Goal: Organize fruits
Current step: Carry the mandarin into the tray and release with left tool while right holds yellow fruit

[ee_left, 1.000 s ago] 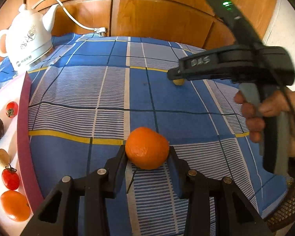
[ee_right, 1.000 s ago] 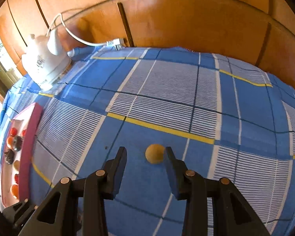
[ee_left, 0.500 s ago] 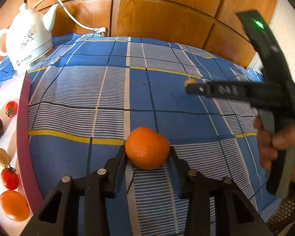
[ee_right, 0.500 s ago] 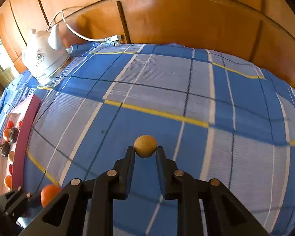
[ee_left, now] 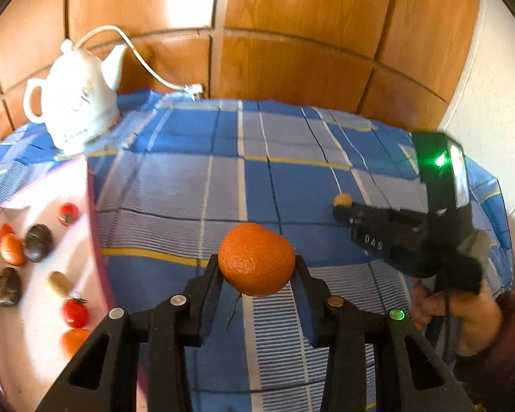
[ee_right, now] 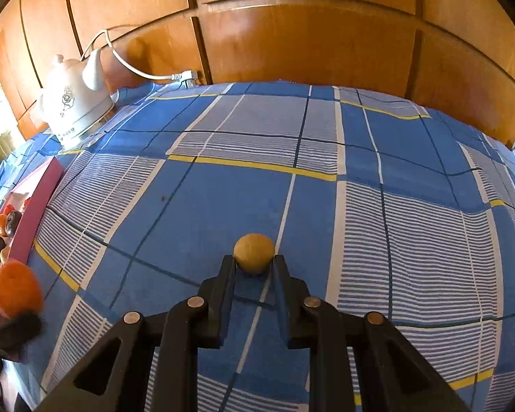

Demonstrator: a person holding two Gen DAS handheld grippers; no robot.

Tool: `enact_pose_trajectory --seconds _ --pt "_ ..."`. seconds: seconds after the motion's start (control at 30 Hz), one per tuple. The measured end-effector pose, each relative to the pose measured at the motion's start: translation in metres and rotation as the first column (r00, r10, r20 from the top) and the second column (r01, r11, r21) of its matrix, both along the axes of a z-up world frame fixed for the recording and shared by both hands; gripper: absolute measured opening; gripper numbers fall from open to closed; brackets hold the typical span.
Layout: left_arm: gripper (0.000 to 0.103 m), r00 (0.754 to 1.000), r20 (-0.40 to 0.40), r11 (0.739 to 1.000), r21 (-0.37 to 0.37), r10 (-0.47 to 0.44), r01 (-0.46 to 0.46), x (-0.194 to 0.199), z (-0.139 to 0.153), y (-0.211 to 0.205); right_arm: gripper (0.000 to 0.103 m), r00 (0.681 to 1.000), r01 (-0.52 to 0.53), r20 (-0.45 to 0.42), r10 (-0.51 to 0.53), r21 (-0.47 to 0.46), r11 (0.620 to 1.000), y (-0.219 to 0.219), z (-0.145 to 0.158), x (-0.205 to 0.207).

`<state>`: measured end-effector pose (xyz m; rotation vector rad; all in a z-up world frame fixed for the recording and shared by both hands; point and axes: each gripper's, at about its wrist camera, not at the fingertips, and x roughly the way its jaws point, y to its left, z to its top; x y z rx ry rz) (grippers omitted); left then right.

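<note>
My left gripper [ee_left: 257,274] is shut on an orange mandarin [ee_left: 256,263] and holds it above the blue checked tablecloth; it also shows at the left edge of the right wrist view [ee_right: 16,290]. My right gripper [ee_right: 254,264] is shut on a small round yellow-brown fruit [ee_right: 254,252], lifted off the cloth; the fruit also shows in the left wrist view [ee_left: 342,200] at the tip of the right gripper [ee_left: 340,210]. A pink-rimmed white tray [ee_left: 96,240] at the left holds several small fruits: red tomatoes [ee_left: 75,312], dark ones [ee_left: 37,243] and orange ones [ee_left: 13,248].
A white kettle [ee_left: 75,106] with a white cord [ee_right: 147,73] stands at the back left of the table. A wooden panel wall [ee_right: 292,34] runs behind the table. The tray also shows at the left of the right wrist view [ee_right: 34,213].
Both grippers have risen from the cloth with their fruits. The right gripper closed on the small yellow-brown fruit a second ago. The tray now shows more fully in the left wrist view.
</note>
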<state>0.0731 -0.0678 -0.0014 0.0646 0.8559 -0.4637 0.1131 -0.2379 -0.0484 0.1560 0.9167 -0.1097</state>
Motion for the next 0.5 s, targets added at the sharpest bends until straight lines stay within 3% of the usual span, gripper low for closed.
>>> enact_pose_trajectory --seconds 0.5 --pt "0.04 0.993 0.021 0.993 -0.013 0.115 -0.115 -0.011 0.029 0.044 0.022 1.0 0.003 0.011 -0.003 -0.026 1.0 0.003 -0.001 -0.001"
